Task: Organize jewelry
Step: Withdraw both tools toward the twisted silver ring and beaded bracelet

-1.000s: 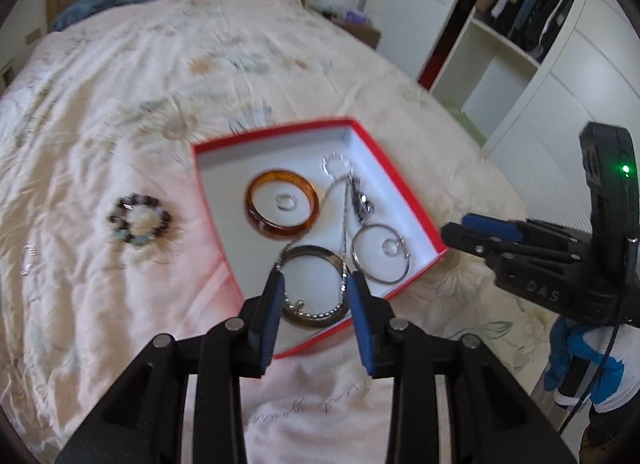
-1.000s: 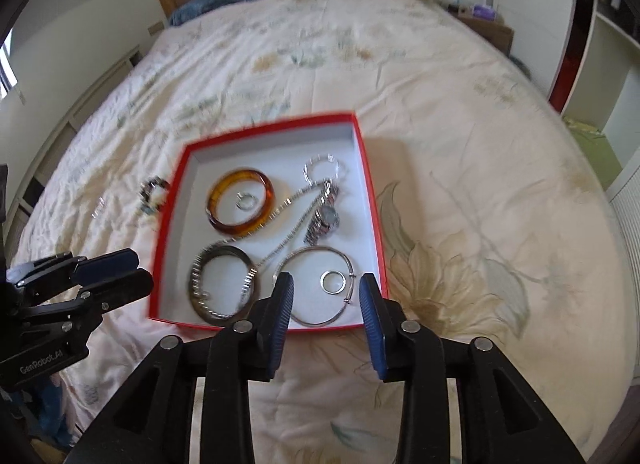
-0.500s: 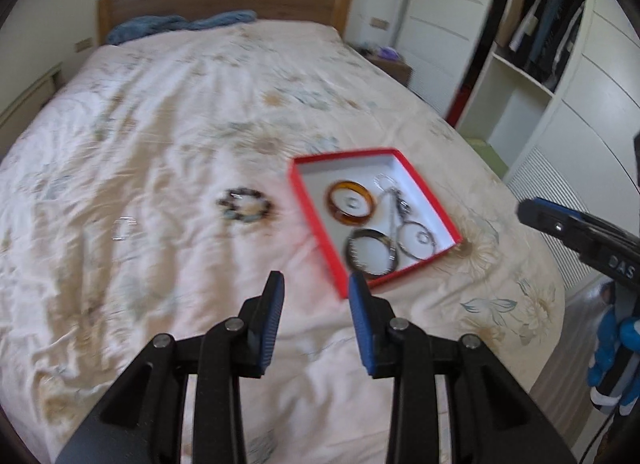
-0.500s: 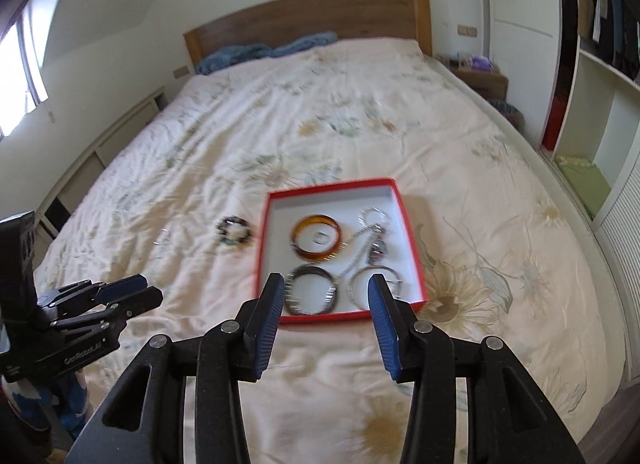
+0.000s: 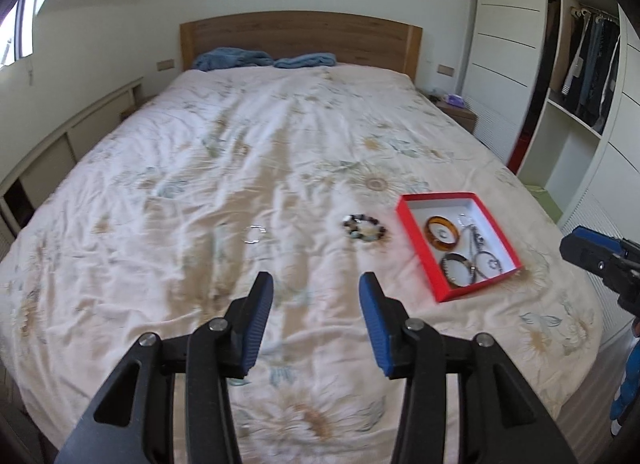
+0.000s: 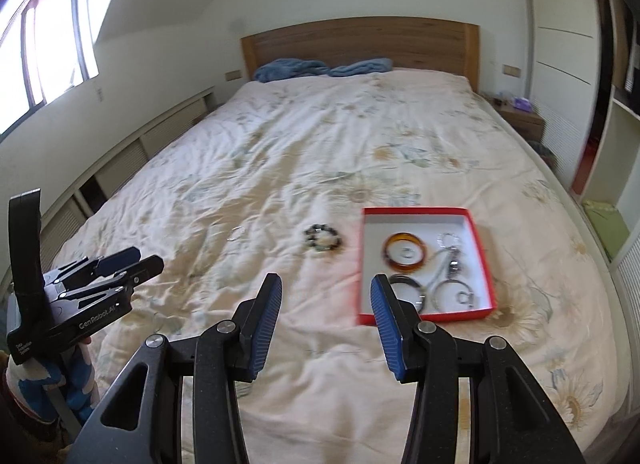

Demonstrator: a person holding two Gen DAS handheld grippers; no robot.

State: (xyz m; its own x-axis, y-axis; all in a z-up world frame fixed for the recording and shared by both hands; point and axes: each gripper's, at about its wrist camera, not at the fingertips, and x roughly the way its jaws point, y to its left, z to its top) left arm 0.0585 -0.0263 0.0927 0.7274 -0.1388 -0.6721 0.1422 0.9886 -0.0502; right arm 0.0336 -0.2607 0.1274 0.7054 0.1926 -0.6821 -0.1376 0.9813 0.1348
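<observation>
Before me spreads the wide bed under a cream floral quilt, then the shallow red-walled cardboard box holding bangles and chains; just left of it lies the dark beaded bracelet, farther left a thin silver ring. My left gripper and right gripper gape empty; I should descend straight over the bracelet, pinching beads, not quilt

A wide bed is covered by a cream quilt printed with pale flowers. A wooden headboard is set against the white wall, and blue pillows are laid just below it. A small nightstand is seen beside the bed. Dark clothes are hung in an open white wardrobe. A window is lit brightly.
</observation>
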